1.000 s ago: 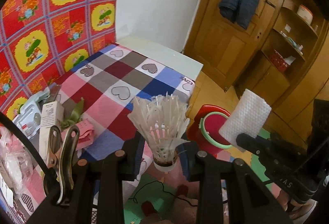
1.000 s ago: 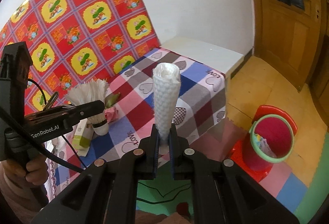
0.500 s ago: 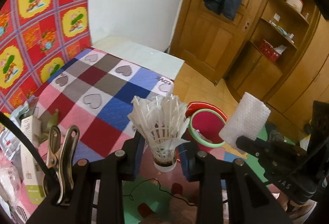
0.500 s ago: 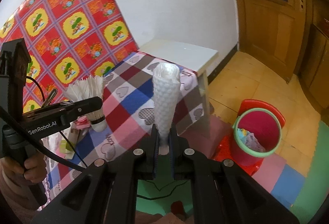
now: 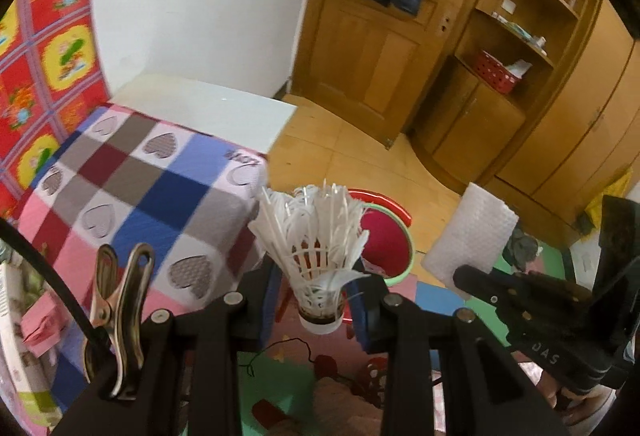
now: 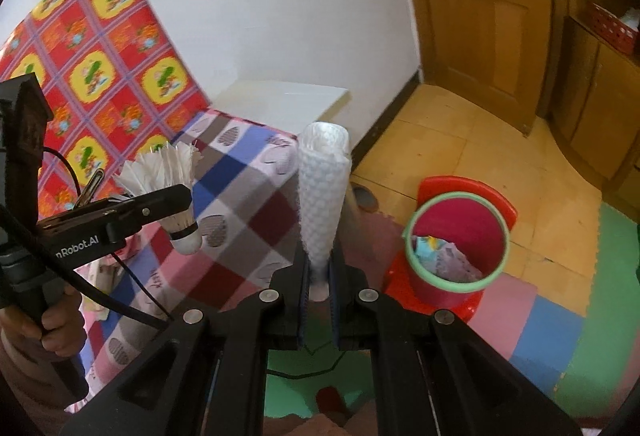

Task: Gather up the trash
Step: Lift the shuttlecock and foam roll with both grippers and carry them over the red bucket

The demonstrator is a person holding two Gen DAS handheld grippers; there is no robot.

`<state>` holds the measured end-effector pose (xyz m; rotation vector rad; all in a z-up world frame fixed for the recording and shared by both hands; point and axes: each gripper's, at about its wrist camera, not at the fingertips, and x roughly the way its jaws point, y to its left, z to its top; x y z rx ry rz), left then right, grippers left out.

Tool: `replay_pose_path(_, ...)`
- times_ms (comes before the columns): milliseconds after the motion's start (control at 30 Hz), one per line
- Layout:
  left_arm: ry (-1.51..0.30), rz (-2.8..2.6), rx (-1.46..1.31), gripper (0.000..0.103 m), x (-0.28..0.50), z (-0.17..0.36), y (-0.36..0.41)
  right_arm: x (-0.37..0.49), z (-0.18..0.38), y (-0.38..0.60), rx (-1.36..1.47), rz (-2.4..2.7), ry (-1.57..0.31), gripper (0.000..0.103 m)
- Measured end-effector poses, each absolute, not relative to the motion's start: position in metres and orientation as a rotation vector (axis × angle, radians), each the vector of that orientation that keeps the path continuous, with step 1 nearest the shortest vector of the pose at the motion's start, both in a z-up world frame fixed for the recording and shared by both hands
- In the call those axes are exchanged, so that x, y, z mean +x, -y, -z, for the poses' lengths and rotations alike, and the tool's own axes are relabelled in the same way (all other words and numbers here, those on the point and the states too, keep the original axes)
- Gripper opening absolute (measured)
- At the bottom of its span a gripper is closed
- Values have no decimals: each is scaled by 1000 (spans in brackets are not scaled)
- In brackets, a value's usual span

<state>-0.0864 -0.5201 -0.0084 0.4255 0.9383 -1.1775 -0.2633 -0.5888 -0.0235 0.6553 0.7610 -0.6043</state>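
Note:
My left gripper point(image 5: 316, 290) is shut on a white feather shuttlecock point(image 5: 314, 244), cork end down between the blue pads. The same shuttlecock point(image 6: 176, 192) shows at the left of the right wrist view. My right gripper point(image 6: 319, 276) is shut on a rolled piece of white bubble wrap point(image 6: 322, 192) that stands upright; the roll point(image 5: 472, 236) also appears at the right of the left wrist view. A red bin with a green rim point(image 6: 456, 236) stands on the floor to the right, with coloured scraps inside. In the left wrist view the bin point(image 5: 390, 236) sits just behind the shuttlecock.
A table with a checked heart tablecloth point(image 5: 140, 188) lies to the left, with a pink packet point(image 5: 40, 320) and boxes at its near-left edge. A hand point(image 6: 52, 320) holds the left tool. Foam floor mats point(image 6: 540, 328), a wooden door point(image 5: 380, 36) and a shelf unit point(image 5: 500, 56) stand beyond.
Both grippers have swung right, off the table toward the floor. The red bin has come closer and more central in both views; the clutter on the table has slid away to the left.

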Motion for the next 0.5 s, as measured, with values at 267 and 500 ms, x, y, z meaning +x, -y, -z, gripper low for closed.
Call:
replay_pose_path(267, -963, 1250, 445, 32, -115, 33, 577, -294, 46, 633, 686, 660, -795, 10)
replay_pose_path(500, -981, 1295, 476, 32, -142, 65, 632, -312, 78, 671, 709, 683, -836, 10)
